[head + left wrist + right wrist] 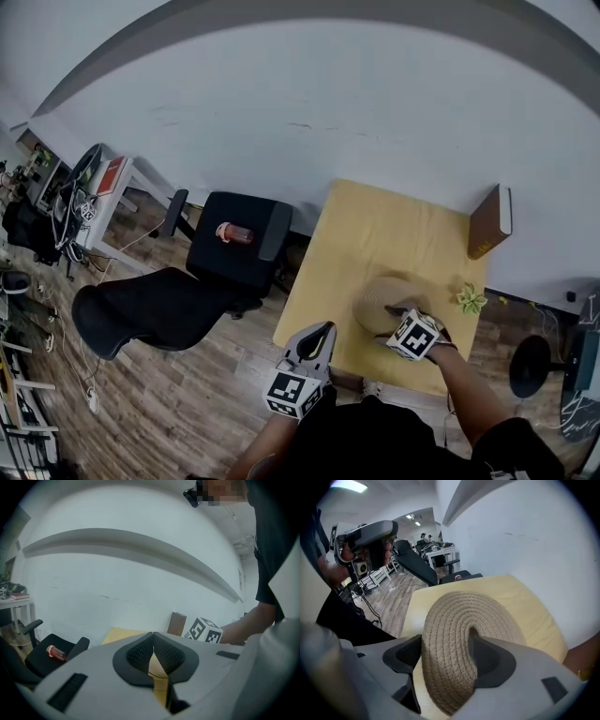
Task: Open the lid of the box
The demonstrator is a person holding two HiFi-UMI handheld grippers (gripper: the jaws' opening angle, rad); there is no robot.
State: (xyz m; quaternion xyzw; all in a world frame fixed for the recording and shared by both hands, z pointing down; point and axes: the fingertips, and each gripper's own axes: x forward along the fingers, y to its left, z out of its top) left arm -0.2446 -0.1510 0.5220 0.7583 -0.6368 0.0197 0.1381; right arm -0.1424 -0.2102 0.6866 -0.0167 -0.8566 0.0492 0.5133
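A round box with a coiled-rope lid [382, 302] sits on the yellow table [375, 225] near its front edge. My right gripper [401, 317] points steeply down over the lid's near half. In the right gripper view the lid [464, 616] fills the middle, and the right gripper [445, 651] is open wide. One pad sits in the dip at the lid's centre and the other just outside its rim. My left gripper [322, 330] hangs off the table's front left corner. In its own view the left gripper [153, 645] is shut with nothing in it.
A brown book-like block [489, 222] stands at the table's back right, against the white wall. A small green ornament [470, 299] lies to the right of the lid. A black office chair [230, 246] with a red bottle [234, 232] on its seat stands left of the table.
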